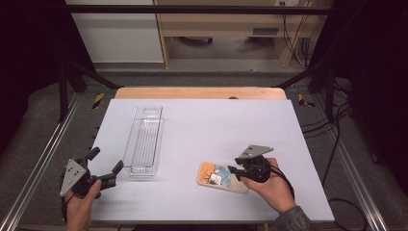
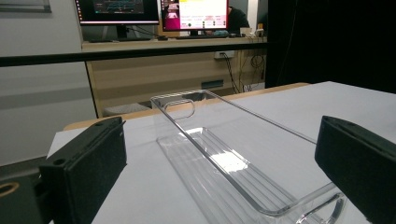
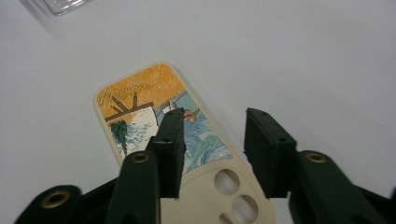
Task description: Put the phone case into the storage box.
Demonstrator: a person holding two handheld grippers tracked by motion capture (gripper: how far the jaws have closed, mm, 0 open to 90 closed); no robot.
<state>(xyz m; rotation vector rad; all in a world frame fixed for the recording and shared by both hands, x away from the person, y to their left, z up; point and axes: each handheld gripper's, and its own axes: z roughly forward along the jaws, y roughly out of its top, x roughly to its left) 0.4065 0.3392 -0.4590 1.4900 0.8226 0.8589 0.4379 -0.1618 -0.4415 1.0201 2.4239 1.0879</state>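
Broadly: white table (image 1: 202, 125), a person's two hands coming in from the near edge, one gripper in each.

Clear plastic tray (image 1: 144, 139) lies toward the left side of the table, long axis running from near edge to far edge, a cut-out handle at each end. Nothing inside it; bare ribbed floor seen through the left gripper view (image 2: 219, 163).

Phone case (image 1: 222, 177), cream rim with a painted boat-and-waves picture, lies flat near the near edge, right of centre, well apart from the tray.

Right gripper (image 1: 235, 172) hangs over the case's camera-hole end, jaws partly apart. In the right gripper view (image 3: 212, 154) one jaw sits over the printed face, the other just off the case's edge; neither pad is pressing on it.

Left gripper (image 1: 105, 166) waits just beside the tray's near end, jaws wide apart, nothing between them.

Risks, as I judge: the case lies flat and thin, so closing jaws could skate over it or push it along the table instead of catching the rim. A grip at one end could let it swing or slip on the way to the tray.
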